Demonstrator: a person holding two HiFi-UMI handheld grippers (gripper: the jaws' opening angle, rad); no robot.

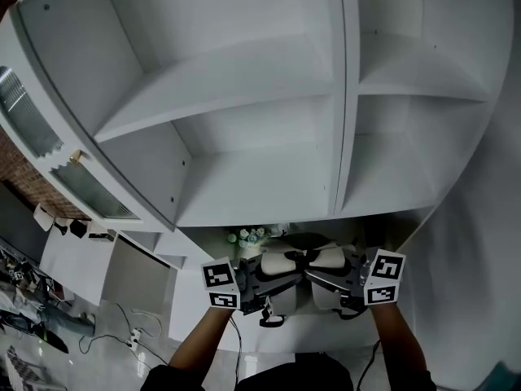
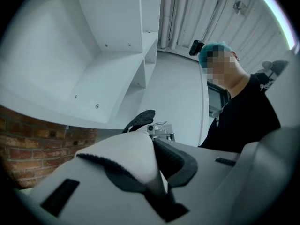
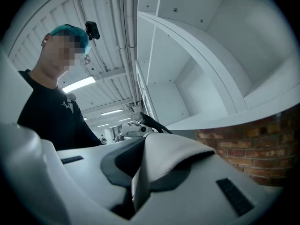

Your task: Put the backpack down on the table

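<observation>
A white backpack (image 1: 303,261) with black trim hangs between my two grippers, low in the head view, in front of the lowest white shelf. My left gripper (image 1: 262,288) is shut on the bag's white fabric (image 2: 125,156) beside a black padded strap (image 2: 177,162). From the other side my right gripper (image 1: 343,287) is shut on a fold of the same white fabric (image 3: 164,154). Both grippers point level, toward each other. The bag's black carry loop (image 2: 139,120) sticks up past the jaws, and the carry loop (image 3: 152,122) shows in the right gripper view too. The bag's lower part is hidden.
A tall white shelving unit (image 1: 269,137) with bare compartments fills the head view. A brick wall (image 2: 42,144) stands beside it. Cables and a power strip (image 1: 130,339) lie on the floor at lower left. The person's black top (image 3: 51,116) shows in both gripper views.
</observation>
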